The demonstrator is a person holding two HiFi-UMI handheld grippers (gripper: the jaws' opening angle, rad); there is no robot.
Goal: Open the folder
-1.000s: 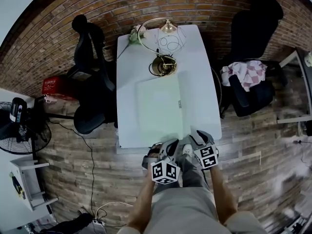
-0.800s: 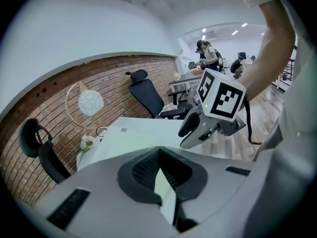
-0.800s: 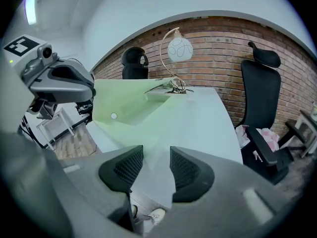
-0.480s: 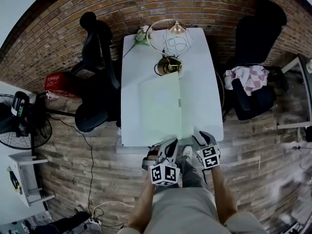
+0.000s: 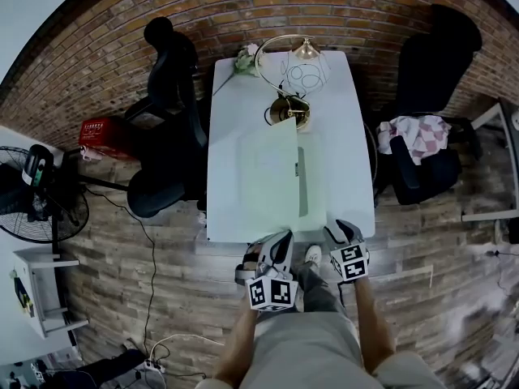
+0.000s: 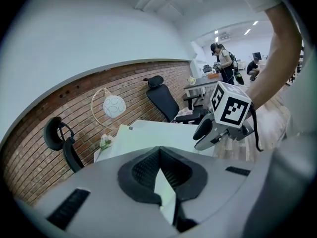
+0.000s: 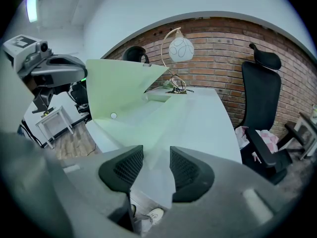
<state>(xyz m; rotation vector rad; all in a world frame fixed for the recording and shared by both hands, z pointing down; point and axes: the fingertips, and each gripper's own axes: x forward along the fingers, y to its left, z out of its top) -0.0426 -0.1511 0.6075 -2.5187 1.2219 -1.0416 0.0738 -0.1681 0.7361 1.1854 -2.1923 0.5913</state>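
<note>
A pale green folder lies on the white table, and its top cover is raised off the lower leaf like a tilted sheet. My left gripper is at the table's near edge. Its jaws are shut on the cover's thin near edge. My right gripper hovers at the near right corner of the table. In the right gripper view its jaws stand apart, with a pale corner of the folder lying in the gap. The pads do not visibly press on it.
A brass lamp with a glass globe stands at the table's far end, just beyond the folder. A black chair is on the left. Another black chair with a checked cloth is on the right. A fan stands far left.
The left gripper has risen a little with the cover's edge, so the cover stands higher and a shadowed gap shows along its right side. The right gripper has kept still.
</note>
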